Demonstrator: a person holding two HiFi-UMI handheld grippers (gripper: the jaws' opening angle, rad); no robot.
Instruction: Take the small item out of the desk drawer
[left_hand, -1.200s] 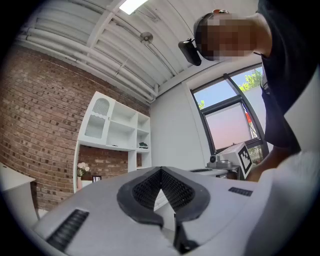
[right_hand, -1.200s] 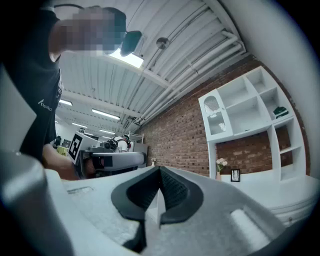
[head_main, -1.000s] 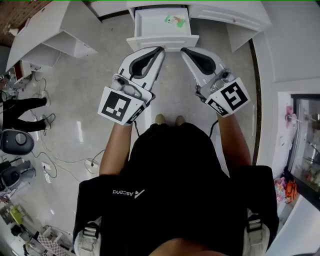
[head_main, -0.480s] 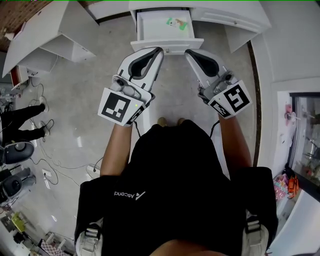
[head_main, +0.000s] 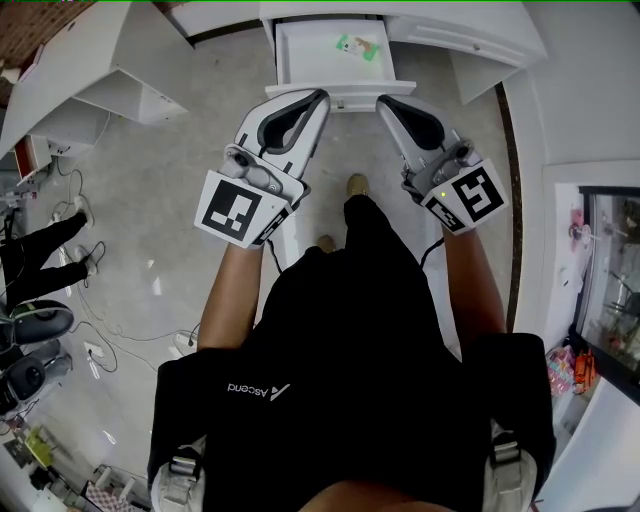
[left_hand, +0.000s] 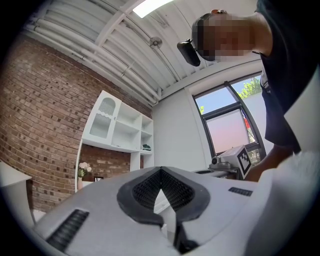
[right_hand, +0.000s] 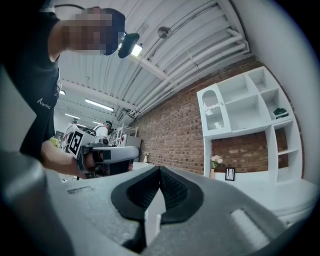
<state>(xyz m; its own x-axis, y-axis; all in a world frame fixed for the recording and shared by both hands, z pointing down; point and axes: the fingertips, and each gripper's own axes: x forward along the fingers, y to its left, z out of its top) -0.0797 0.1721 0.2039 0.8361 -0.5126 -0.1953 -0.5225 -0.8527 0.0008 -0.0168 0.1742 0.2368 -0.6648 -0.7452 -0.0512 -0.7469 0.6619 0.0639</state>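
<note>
The small item (head_main: 358, 45) lies in the open drawer (head_main: 300, 52), toward its far right side, just past both tongs. The left tongs (head_main: 318, 96) and right tongs (head_main: 384, 101) are closed and empty. The right ones look slightly nearer, maybe.

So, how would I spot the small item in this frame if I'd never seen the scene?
Find the white desk along the top edge of the head view; its one open drawer juts out toward the person. Inside, toward the right side, lies the small item: a green-and-white object, the only coloured thing on the drawer's plain white floor.
</note>
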